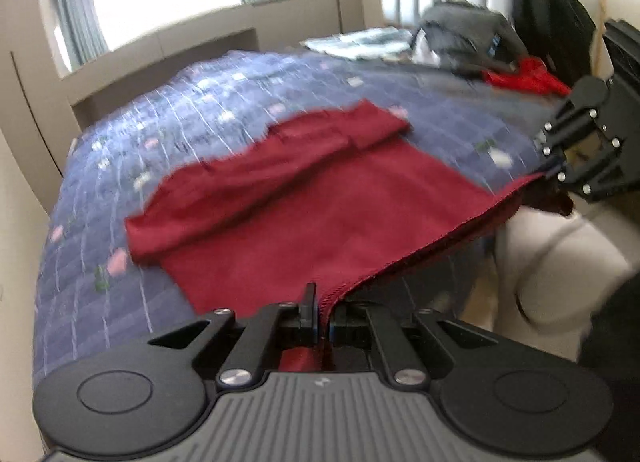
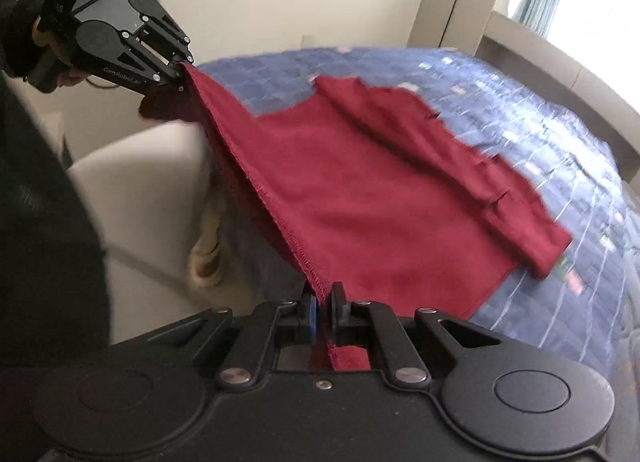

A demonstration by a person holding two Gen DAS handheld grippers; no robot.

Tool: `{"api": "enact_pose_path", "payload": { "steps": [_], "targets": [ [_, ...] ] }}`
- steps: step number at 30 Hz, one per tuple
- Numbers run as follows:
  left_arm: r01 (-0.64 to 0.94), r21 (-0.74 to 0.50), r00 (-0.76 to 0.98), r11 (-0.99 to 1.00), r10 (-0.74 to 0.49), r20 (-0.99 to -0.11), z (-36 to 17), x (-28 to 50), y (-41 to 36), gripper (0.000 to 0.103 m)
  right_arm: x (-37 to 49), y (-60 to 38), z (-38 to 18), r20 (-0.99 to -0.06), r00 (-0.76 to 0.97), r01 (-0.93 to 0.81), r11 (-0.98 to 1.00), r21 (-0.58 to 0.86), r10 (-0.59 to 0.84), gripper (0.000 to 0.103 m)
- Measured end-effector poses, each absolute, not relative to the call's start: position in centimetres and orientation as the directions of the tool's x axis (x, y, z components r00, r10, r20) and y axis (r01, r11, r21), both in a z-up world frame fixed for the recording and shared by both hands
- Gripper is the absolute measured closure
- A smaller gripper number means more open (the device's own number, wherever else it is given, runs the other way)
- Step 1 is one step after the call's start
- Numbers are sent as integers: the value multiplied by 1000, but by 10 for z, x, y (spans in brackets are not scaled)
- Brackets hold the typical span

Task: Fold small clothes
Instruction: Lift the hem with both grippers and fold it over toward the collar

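Both grippers were clamped on the stitched hem of the dark red garment [image 1: 320, 197]: the left gripper [image 1: 320, 316] pinched one corner, the right gripper [image 2: 322, 312] the other, with cloth trailing back between each pair of jaws. The hem ran taut and straight between them, lifted clear of the bed edge, while the rest of the garment lay on the blue quilted bedspread [image 1: 120, 149]. Judgement: holding the two corners apart kept the edge stretched so it could be carried over the body as one clean fold, without sagging in the middle. The fabric looked soft, matte and fleece-like, with an overlock seam along the lifted hem. The far part was bunched into a thick roll, apparently sleeves already turned in across the chest; detail there was blurred. The bedspread showed a stitched grid with small pink and white motifs. A brighter red item [image 1: 524, 79] and a dark bag [image 1: 472, 37] sat near the headboard, well apart from the work. A hand in a dark sleeve [image 2: 28, 37] carried the left tool.
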State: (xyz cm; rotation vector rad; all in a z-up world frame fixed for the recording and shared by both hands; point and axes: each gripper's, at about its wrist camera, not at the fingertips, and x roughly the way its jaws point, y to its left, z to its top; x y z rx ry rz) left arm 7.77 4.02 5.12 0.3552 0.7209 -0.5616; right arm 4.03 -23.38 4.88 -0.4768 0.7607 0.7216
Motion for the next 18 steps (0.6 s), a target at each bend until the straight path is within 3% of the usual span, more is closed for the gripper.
{"api": "enact_pose_path", "payload": {
  "steps": [9, 18],
  "targets": [
    [509, 147, 703, 848, -312, -639, 96, 193, 19, 98, 150, -243, 97, -640, 678, -642, 716, -274, 363, 95],
    [419, 132, 719, 898, -240, -652, 82, 313, 9, 98, 274, -244, 97, -589, 743, -567, 766, -303, 317, 95]
  ]
}}
